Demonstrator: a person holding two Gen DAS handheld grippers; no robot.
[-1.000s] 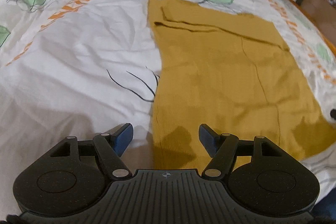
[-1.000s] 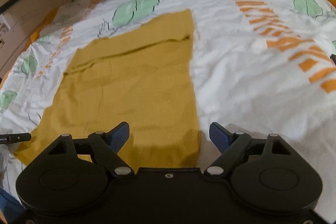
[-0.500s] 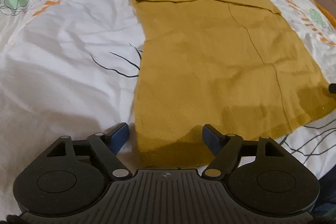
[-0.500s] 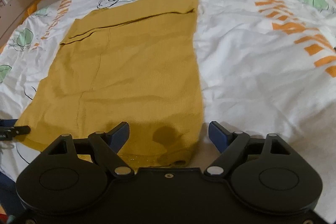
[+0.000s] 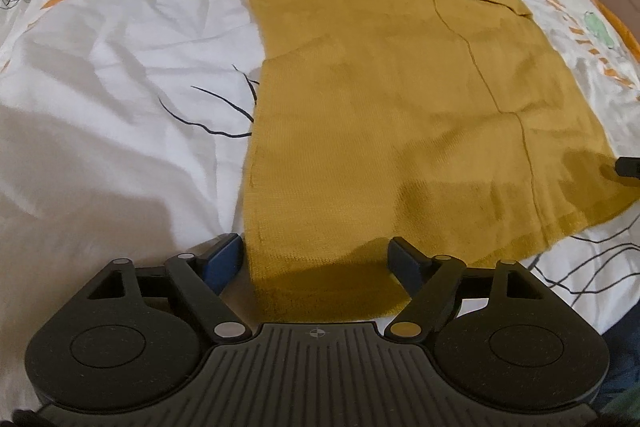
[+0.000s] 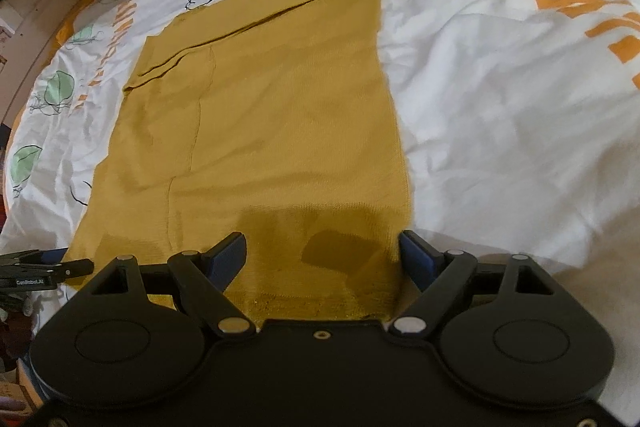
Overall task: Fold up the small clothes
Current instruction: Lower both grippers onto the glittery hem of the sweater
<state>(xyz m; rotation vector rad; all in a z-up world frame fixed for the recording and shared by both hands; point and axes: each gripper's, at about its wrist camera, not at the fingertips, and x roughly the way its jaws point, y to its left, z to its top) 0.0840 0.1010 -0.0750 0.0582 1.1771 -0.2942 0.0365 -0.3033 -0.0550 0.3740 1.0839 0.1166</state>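
Both my grippers poised at the near hem

My left gripper [image 5: 316,259] and right gripper [image 6: 322,253] gape apart over the mustard garment's [image 5: 400,99] near corners, flat on the printed bedsheet [image 5: 120,75].

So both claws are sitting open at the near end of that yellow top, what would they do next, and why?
Probably close both at once on the near hem. The left gripper and right gripper each stand open with a near corner of the mustard garment between their fingers, and it lies flat on the bedsheet, sleeves folded in, ready to fold away.
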